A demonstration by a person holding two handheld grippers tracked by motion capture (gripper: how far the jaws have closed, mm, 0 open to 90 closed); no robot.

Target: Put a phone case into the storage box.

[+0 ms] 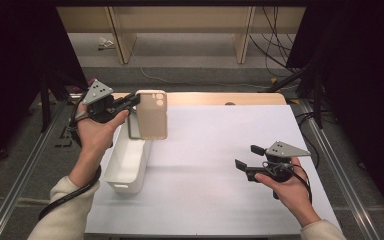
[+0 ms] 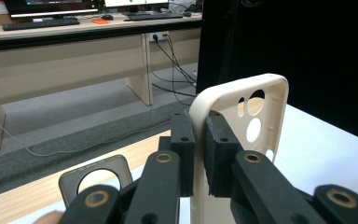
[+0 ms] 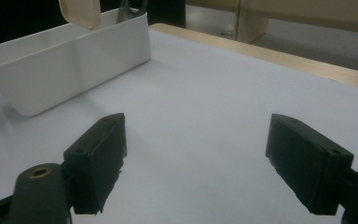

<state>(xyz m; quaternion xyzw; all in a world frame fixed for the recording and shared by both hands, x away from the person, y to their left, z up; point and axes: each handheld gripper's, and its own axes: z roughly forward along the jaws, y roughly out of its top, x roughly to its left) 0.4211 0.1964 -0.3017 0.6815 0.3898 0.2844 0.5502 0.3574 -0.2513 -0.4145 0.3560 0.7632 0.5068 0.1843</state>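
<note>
Aloft, left claw (image 2: 199,154) pinches beige phone case (image 2: 242,116) edge.

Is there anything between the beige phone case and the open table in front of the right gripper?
Nothing visible. The left gripper is shut on the rim of the beige phone case, held in the air beside the white bin. The white table surface between it and the open right gripper is bare.
</note>
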